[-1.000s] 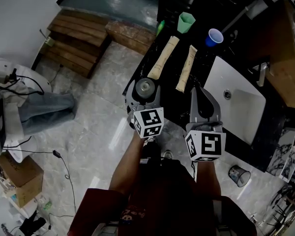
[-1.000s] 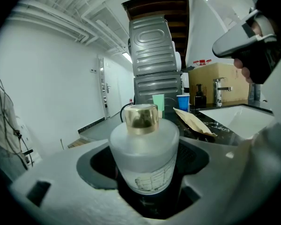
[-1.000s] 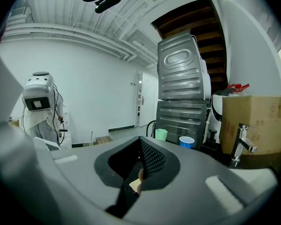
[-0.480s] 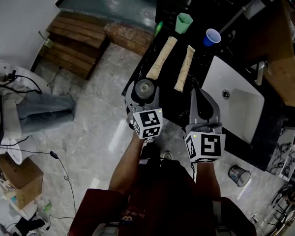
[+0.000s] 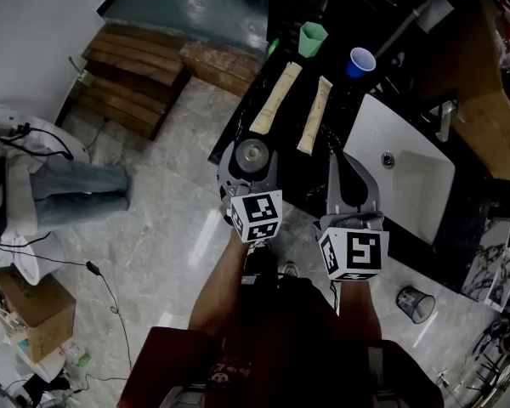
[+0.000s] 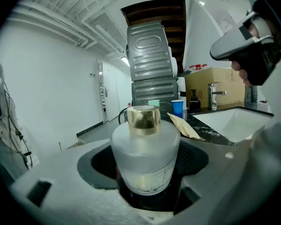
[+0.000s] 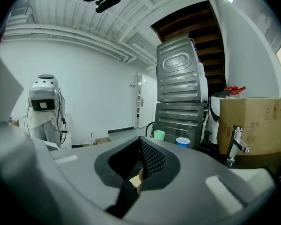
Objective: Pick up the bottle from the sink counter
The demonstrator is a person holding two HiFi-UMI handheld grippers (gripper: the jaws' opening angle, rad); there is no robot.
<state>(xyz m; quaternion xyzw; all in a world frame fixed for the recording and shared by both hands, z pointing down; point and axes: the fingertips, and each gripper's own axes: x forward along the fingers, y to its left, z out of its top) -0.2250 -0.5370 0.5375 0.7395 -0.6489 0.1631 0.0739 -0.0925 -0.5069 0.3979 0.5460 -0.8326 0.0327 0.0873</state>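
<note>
A squat frosted-glass bottle [image 6: 145, 149] with a gold cap stands upright between the jaws of my left gripper [image 6: 146, 175], whose pads press on both its sides. In the head view the bottle [image 5: 252, 153] shows from above, inside the left gripper [image 5: 250, 156], at the near left corner of the black sink counter [image 5: 299, 170]. My right gripper [image 5: 342, 158] hovers over the counter beside the white sink [image 5: 408, 185]. Seen from its own camera, the right gripper [image 7: 139, 170] has its jaws together with nothing between them.
Two tan paper sleeves [image 5: 276, 98] [image 5: 314, 116] lie on the counter beyond the grippers, with a green cup [image 5: 312, 38] and a blue cup [image 5: 361, 61] farther back. A faucet [image 5: 446, 119] stands behind the sink. Wooden steps [image 5: 136, 75] and a cardboard box [image 5: 30, 308] are on the floor to the left.
The counter and its objects have drifted slightly up and left in the head view. Both grippers stay nearly in place, and the left one still holds the bottle.
</note>
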